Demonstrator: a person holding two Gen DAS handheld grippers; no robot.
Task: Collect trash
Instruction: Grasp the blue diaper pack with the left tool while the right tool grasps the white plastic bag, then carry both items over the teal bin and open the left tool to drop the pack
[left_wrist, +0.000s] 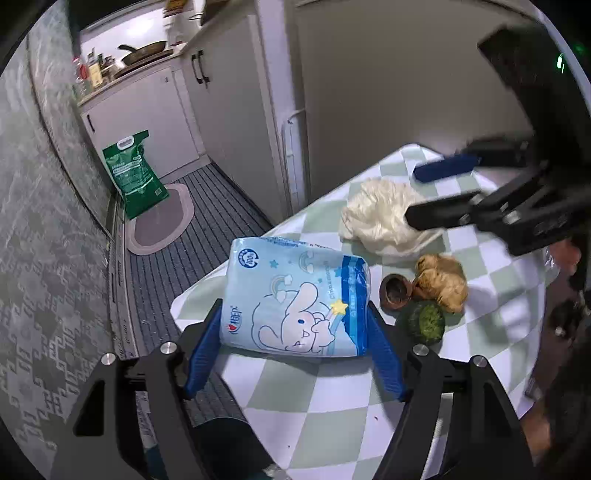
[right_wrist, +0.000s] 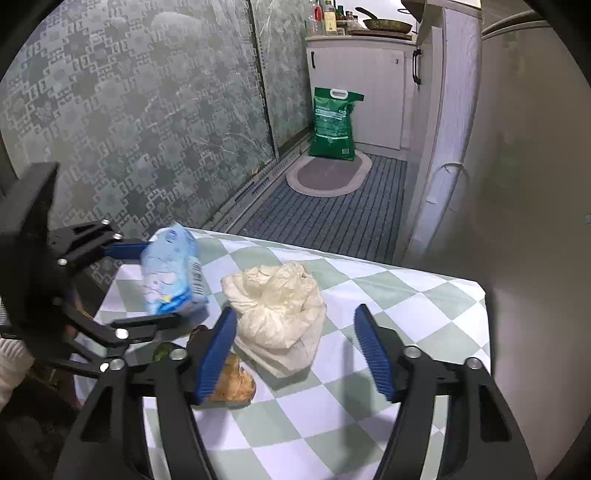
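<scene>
A light-blue tissue pack (left_wrist: 295, 299) with a cartoon print lies on the checkered tablecloth (left_wrist: 332, 406). My left gripper (left_wrist: 293, 332) is open, its blue pads on either side of the pack; it also shows in the right wrist view (right_wrist: 162, 273). A crumpled white plastic bag (right_wrist: 280, 314) lies mid-table. My right gripper (right_wrist: 295, 350) is open just in front of the bag; it shows in the left wrist view (left_wrist: 428, 192) too. A tan crumpled scrap (left_wrist: 443, 280), a brown shell (left_wrist: 395, 291) and a green rind (left_wrist: 424, 321) lie together.
The table's far edge drops to a striped floor mat (right_wrist: 332, 218). A green rice sack (right_wrist: 332, 125) leans by white cabinets (right_wrist: 362, 85). A patterned glass door (right_wrist: 129, 129) stands left; a grey wall (right_wrist: 535, 184) is on the right.
</scene>
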